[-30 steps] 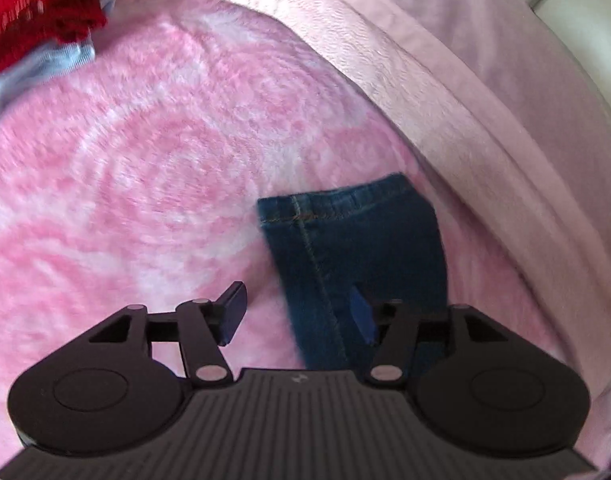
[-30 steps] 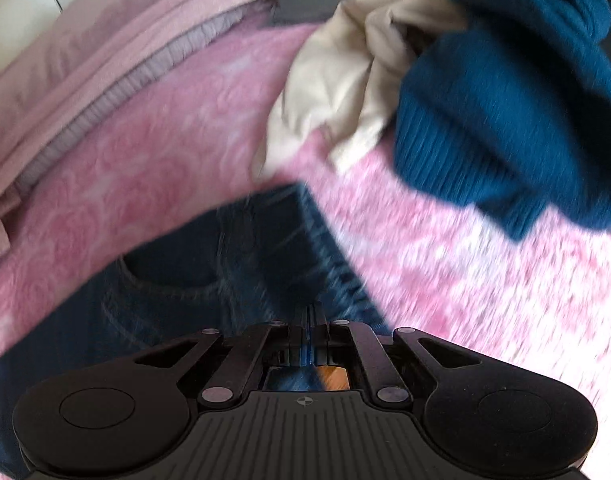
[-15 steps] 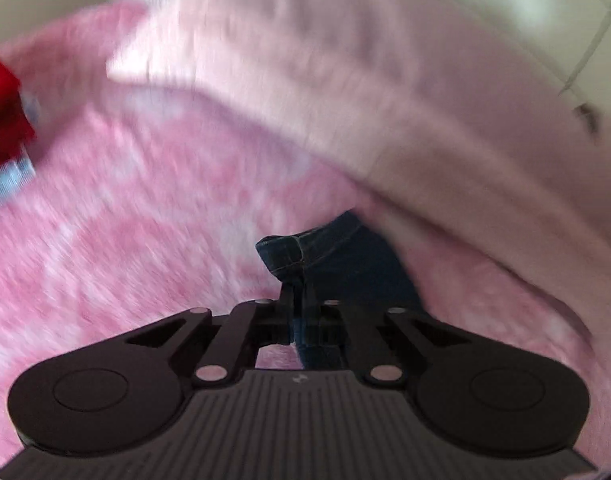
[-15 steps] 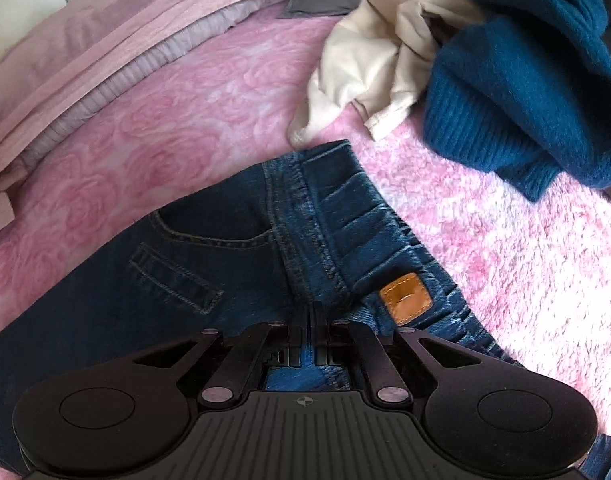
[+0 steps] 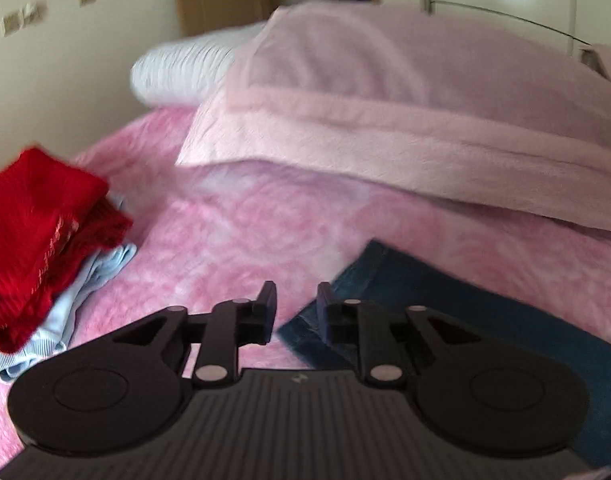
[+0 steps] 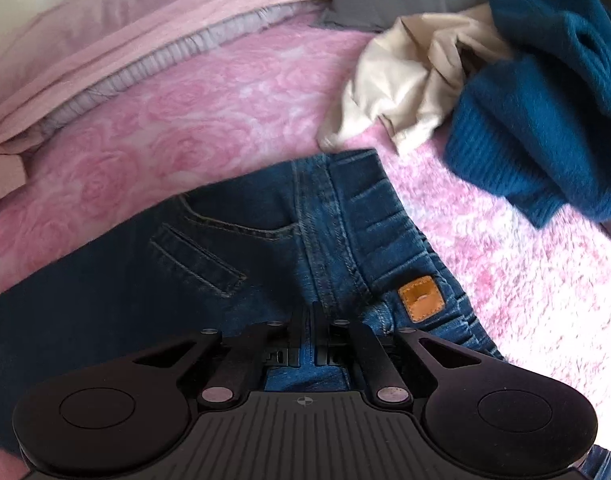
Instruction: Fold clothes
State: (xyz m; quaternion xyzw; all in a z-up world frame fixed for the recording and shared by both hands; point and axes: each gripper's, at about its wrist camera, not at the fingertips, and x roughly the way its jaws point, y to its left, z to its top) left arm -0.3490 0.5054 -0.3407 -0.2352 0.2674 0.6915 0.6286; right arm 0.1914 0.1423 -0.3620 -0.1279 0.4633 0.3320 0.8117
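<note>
A pair of dark blue jeans (image 6: 241,248) lies on the pink bedspread (image 6: 193,120), with a tan leather patch (image 6: 421,298) at the waistband. My right gripper (image 6: 312,320) is shut on the jeans near the waistband. In the left wrist view the jeans' leg end (image 5: 445,300) lies flat at the right. My left gripper (image 5: 295,304) is open and empty, just left of the hem corner.
A folded red knit (image 5: 37,232) lies on a light blue garment (image 5: 93,280) at the left. Pink pillows (image 5: 385,100) line the far side. A teal sweater (image 6: 545,112) and a cream garment (image 6: 405,80) lie heaped at the right.
My left gripper was shut on the jeans' hem half a second ago; it has opened, let the hem go, and the leg now lies flat. My right gripper stays shut on the waistband.
</note>
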